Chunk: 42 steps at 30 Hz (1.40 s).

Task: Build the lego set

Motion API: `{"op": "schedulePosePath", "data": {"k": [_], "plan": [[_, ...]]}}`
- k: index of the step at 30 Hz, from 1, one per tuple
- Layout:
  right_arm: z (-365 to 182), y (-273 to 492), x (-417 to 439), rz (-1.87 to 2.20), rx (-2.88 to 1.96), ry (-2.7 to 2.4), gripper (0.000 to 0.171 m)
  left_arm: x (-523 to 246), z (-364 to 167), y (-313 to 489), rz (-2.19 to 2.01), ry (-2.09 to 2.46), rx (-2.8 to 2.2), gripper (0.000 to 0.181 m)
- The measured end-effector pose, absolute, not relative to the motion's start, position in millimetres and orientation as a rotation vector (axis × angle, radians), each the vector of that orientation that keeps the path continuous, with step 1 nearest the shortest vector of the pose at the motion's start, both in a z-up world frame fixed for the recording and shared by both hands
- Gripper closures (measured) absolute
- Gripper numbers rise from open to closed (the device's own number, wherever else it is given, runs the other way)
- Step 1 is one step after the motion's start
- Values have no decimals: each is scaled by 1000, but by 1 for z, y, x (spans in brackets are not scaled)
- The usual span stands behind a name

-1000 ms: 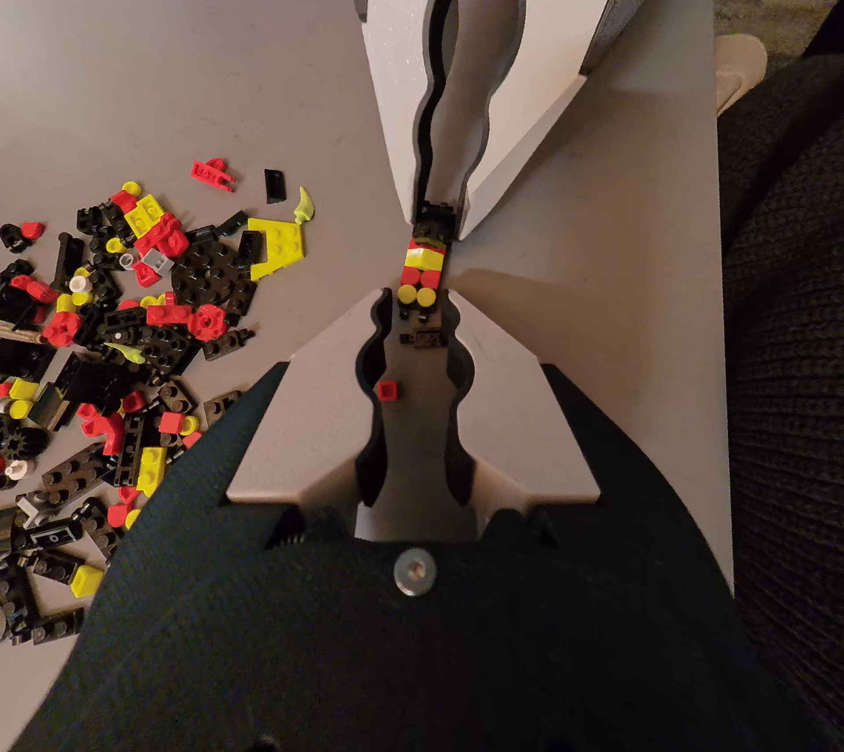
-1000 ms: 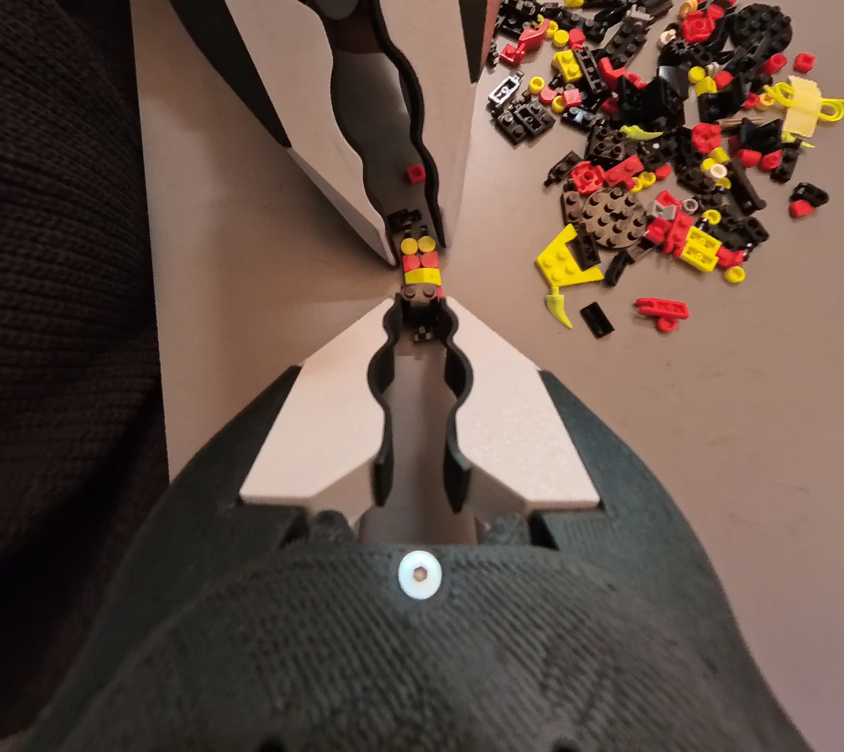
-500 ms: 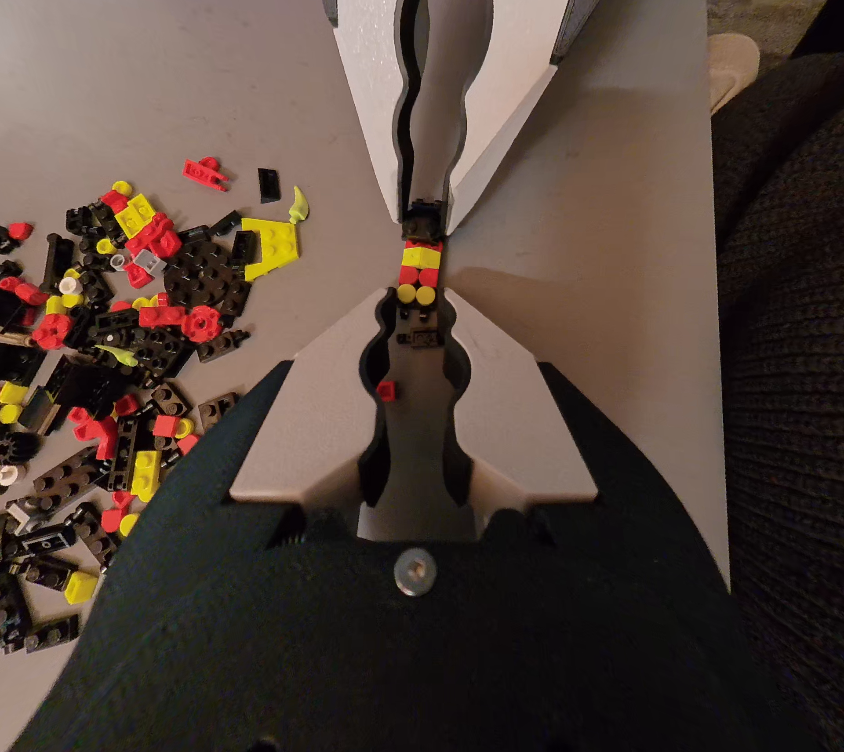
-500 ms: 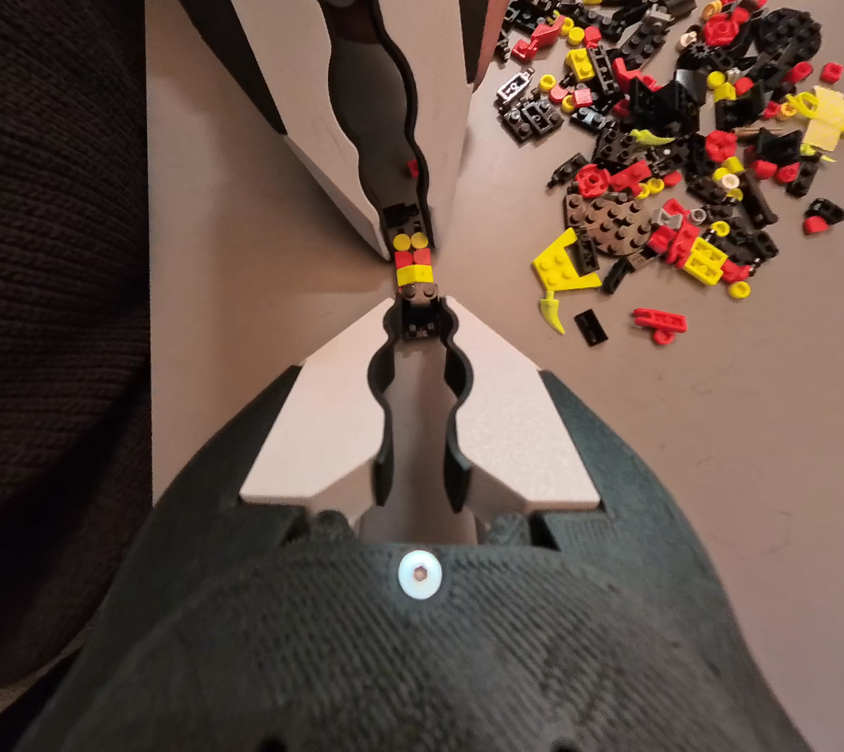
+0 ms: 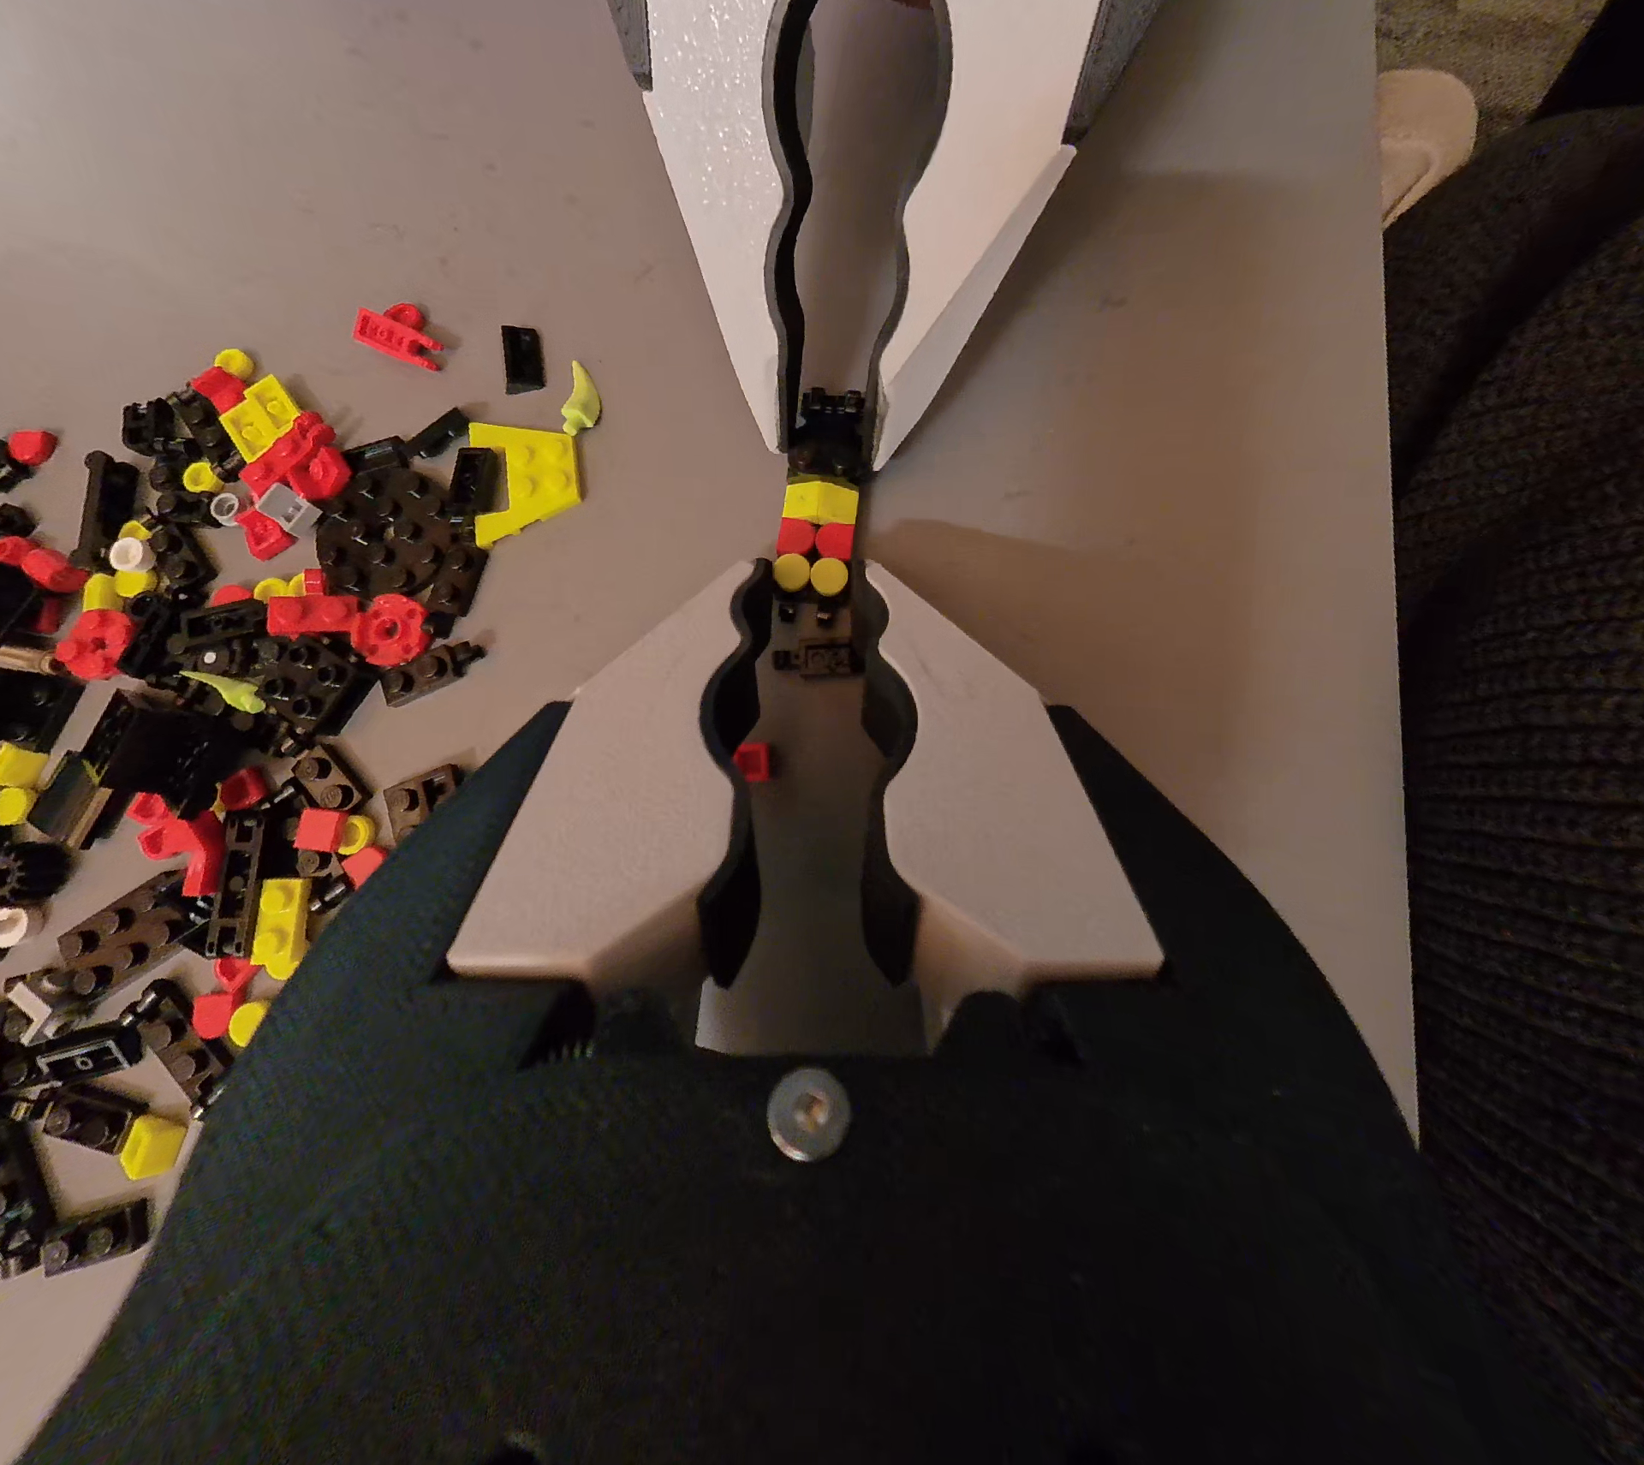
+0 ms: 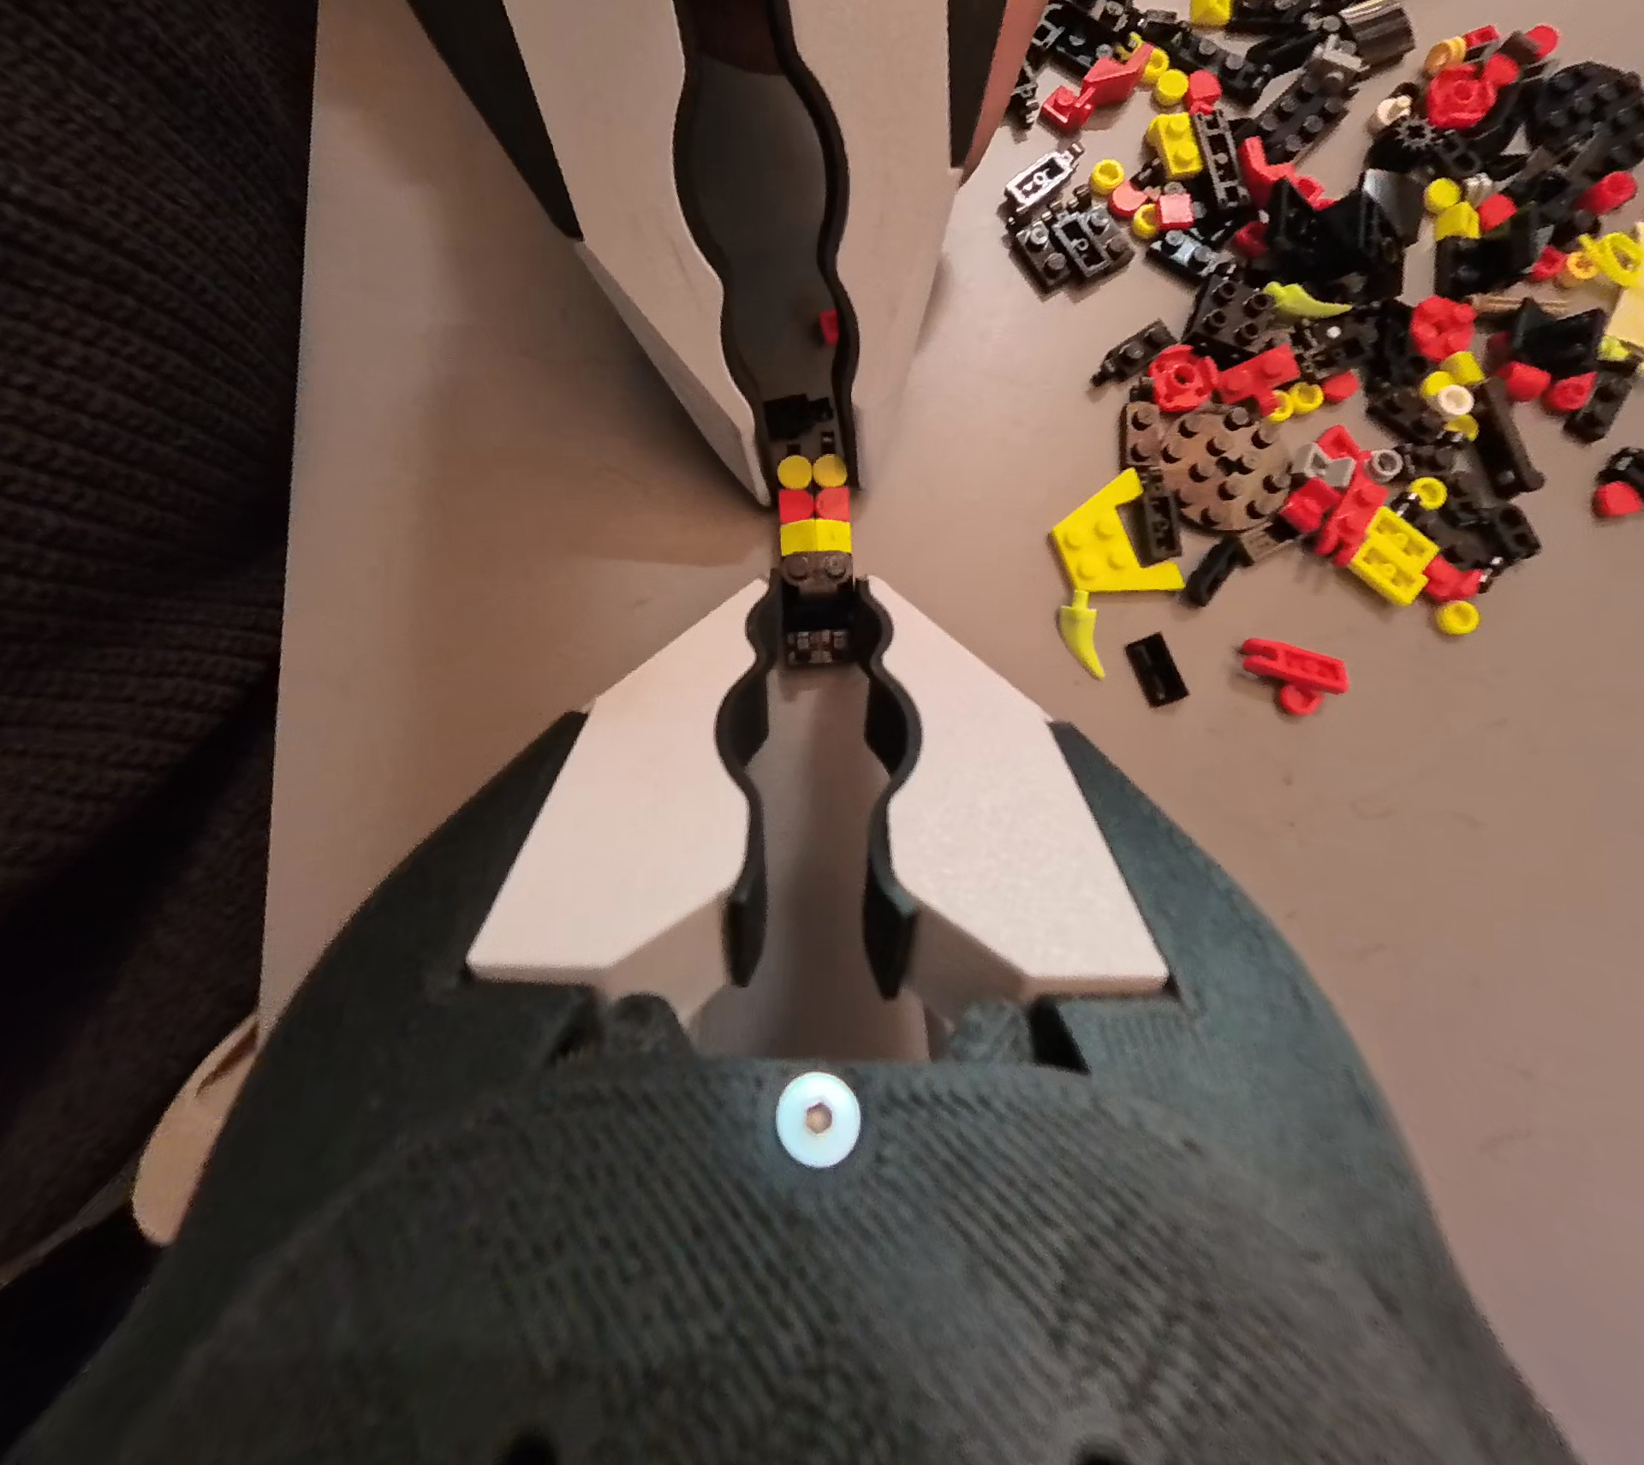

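A small lego assembly [image 5: 818, 524], with a black base, two yellow round studs, red pieces and a yellow brick, is held just above the table between both grippers. My left gripper [image 5: 814, 577] is shut on its black end by the yellow studs. My right gripper [image 5: 823, 444] comes from the opposite side and is shut on the other black end. In the right wrist view, the assembly [image 6: 814, 519] spans from my right gripper [image 6: 817, 595] to my left gripper [image 6: 809, 479]. A tiny red piece [image 5: 754, 761] lies on the table under my left fingers.
A pile of loose black, red and yellow pieces [image 5: 222, 666] lies left of the grippers; it is at the right in the right wrist view [image 6: 1334, 266]. A yellow wedge plate [image 5: 525, 479] and a round black plate [image 5: 391, 533] lie nearest. The table edge [image 5: 1374, 444] and a person's dark knit clothing [image 5: 1530, 622] are close. My left and right fingertips are right by each other.
Both grippers stay shut on the assembly. The pair has shifted only slightly over the table, and nothing was let go or picked up.
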State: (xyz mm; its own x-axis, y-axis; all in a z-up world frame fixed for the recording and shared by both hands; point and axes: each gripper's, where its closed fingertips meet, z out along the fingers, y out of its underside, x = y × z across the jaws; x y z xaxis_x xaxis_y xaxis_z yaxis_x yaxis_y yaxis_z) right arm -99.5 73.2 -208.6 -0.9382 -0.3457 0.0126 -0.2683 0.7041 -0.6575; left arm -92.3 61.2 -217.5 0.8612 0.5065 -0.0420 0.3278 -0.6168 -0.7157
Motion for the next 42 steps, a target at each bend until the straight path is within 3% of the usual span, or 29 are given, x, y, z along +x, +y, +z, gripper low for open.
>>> {"op": "schedulePosePath", "data": {"k": [38, 42], "plan": [[-216, 72, -99, -985, -486, 2835, 155, -94, -217, 61, 331, -605, -2288, 164], [-215, 70, -92, -995, -455, 2773, 130, -94, -218, 61, 327, -608, -2290, 164]]}}
